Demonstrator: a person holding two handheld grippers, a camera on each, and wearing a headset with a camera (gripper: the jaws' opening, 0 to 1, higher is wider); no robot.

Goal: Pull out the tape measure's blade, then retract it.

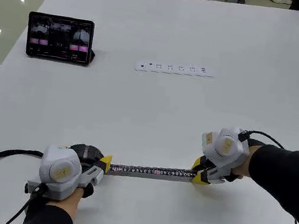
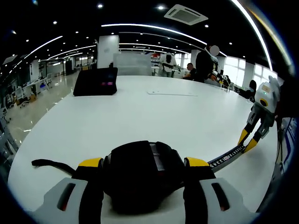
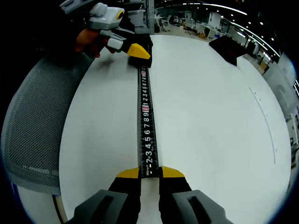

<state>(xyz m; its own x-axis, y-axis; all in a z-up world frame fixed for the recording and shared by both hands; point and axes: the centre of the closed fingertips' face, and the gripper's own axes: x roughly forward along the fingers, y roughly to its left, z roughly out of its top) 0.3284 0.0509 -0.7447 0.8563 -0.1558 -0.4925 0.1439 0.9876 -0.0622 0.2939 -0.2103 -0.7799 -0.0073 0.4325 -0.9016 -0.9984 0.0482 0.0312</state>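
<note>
A black tape measure case (image 1: pixel 87 154) (image 2: pixel 142 172) lies at the table's near left, my left gripper (image 1: pixel 100 166) (image 2: pixel 144 162) shut around it, its black wrist strap (image 1: pixel 16 153) trailing left. The dark numbered blade (image 1: pixel 152 171) (image 3: pixel 145 126) stretches flat along the table to the right. My right gripper (image 1: pixel 199 173) (image 3: pixel 149 172) is shut on the blade's end. In the right gripper view the left gripper (image 3: pixel 133 49) and case sit at the blade's far end. In the left gripper view the right gripper (image 2: pixel 250 138) pinches the blade (image 2: pixel 227 157) at the right.
A tablet (image 1: pixel 59 38) (image 2: pixel 96 81) stands propped at the far left of the white table (image 1: pixel 166 109). A white power strip (image 1: pixel 174 68) (image 2: pixel 172 93) lies mid-table beyond the blade. Several people stand behind the table's far edge in the left gripper view.
</note>
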